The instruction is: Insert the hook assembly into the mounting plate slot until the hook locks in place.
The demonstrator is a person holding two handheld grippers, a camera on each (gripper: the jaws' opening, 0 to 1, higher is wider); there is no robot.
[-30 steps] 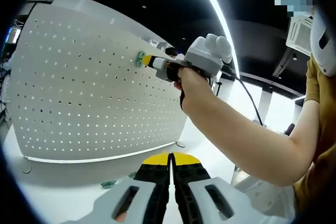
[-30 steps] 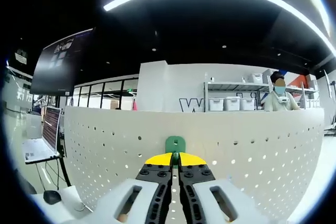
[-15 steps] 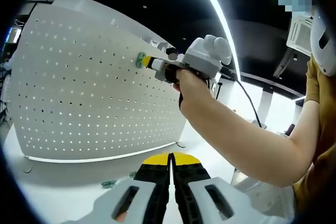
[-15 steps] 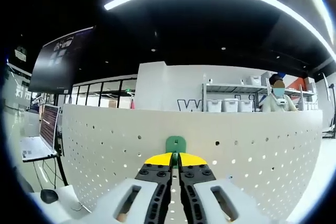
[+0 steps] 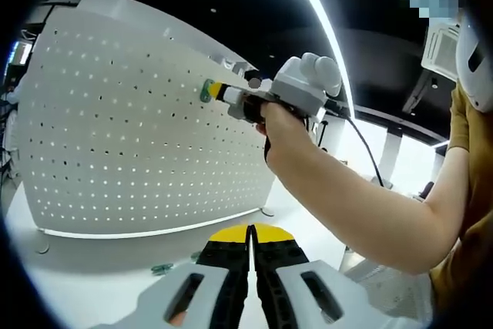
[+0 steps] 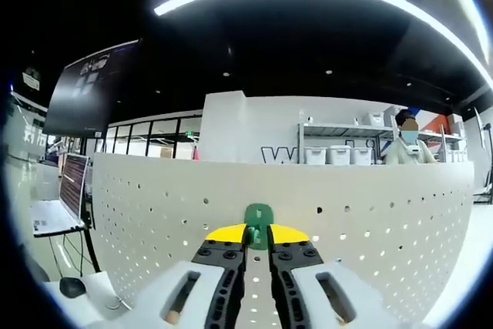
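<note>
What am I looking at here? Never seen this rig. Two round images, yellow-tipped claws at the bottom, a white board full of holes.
No robot arm: a person holds a two-jaw handheld gripper in each hand, and a fisheye camera rides on each one, looking along its jaws.

In the left gripper view, the left gripper rises from the bottom, jaws closed on nothing. Beyond it stands the white pegboard, the mounting plate. The person's hand pushes the right gripper against the board's upper part, where a small green hook sits at its tips.

The right gripper view looks straight at the same pegboard. The right gripper has its jaws parted a little around the green hook, which is pressed at the board. Whether it has locked in, I cannot tell.

A small green part lies on the white table. Behind: a laptop and shelving with bins.
</note>
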